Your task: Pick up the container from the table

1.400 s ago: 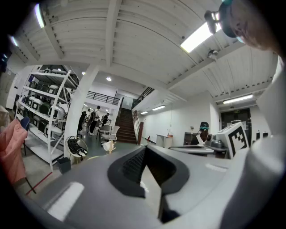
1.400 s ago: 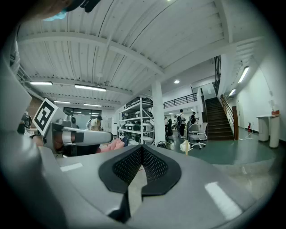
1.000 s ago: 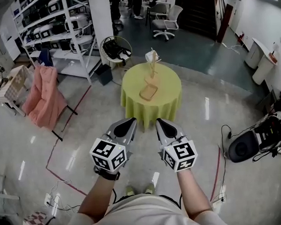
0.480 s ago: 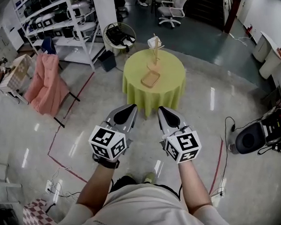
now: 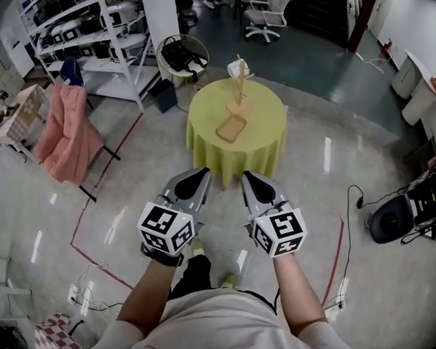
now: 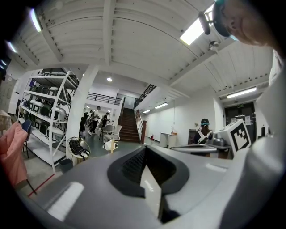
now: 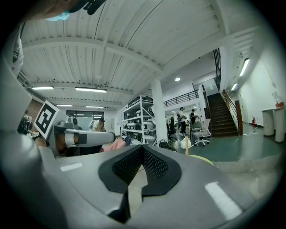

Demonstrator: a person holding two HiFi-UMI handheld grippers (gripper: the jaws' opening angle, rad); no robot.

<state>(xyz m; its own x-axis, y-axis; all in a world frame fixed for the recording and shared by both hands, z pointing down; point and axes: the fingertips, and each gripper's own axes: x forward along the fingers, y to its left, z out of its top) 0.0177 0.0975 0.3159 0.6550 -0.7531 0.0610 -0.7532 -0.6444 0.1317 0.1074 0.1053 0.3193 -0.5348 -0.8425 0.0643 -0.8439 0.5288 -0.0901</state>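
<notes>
A shallow tan wooden container (image 5: 230,128) lies on a round table with a yellow-green cloth (image 5: 257,150), well ahead of me. Behind it on the table stands a wooden stand with a white cup-like top (image 5: 236,68); the same white top (image 6: 110,145) also shows in the left gripper view. My left gripper (image 5: 201,174) and right gripper (image 5: 245,177) hang side by side above the floor, short of the table. Both are shut with nothing between the jaws. The left gripper view (image 6: 144,147) and right gripper view (image 7: 142,147) show the dark pads pressed together.
White metal shelving (image 5: 101,37) stands at the back left, with a pink draped chair (image 5: 67,138) in front of it. A round basket holding a black bag (image 5: 179,59) sits beside the table. A black machine (image 5: 395,219) with cables is at right. Red tape lines cross the shiny floor.
The person has stepped forward, and a leg now shows below the grippers. Both grippers stay shut and side by side, a little lower in the head view.
</notes>
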